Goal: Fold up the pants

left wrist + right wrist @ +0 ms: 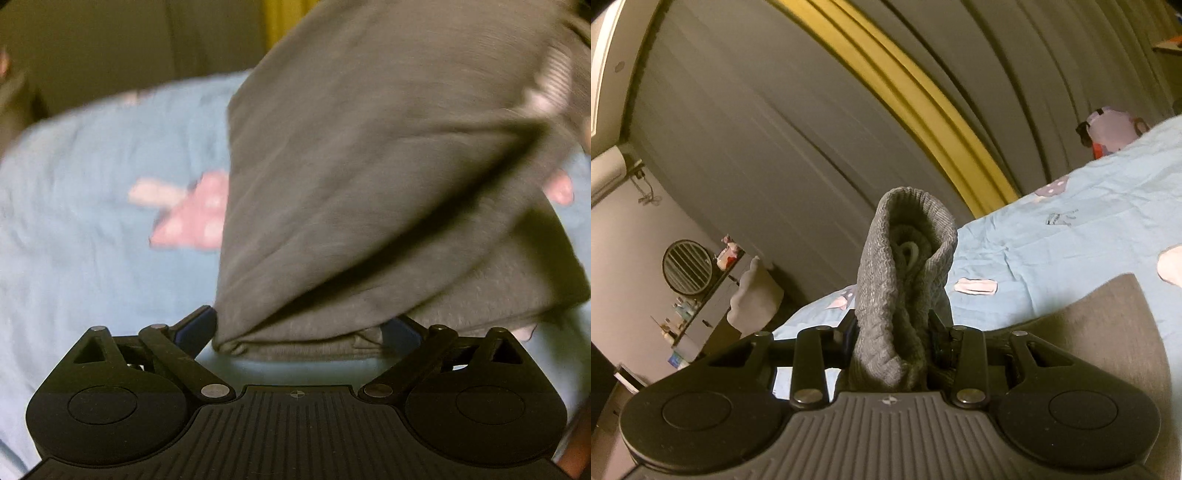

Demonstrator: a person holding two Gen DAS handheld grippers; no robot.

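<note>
Gripping pants (pixel 369 184) with your left tool (pixel 299 332) over the bed (pixel 92 184); only right view shows right tool (pixel 892 332) clamping the waistband (pixel 905 266).

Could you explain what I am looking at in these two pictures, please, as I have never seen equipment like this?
There is no robot here: a person holds a two-finger gripper in each hand, with a camera on each looking along the fingers. In the left wrist view, the left gripper pinches a folded edge of the grey pants, lifted above a blue bedsheet with pink patterns. In the right wrist view, the right gripper is clamped on the ribbed waistband of the same pants. Curtains hang behind the bed.
</note>
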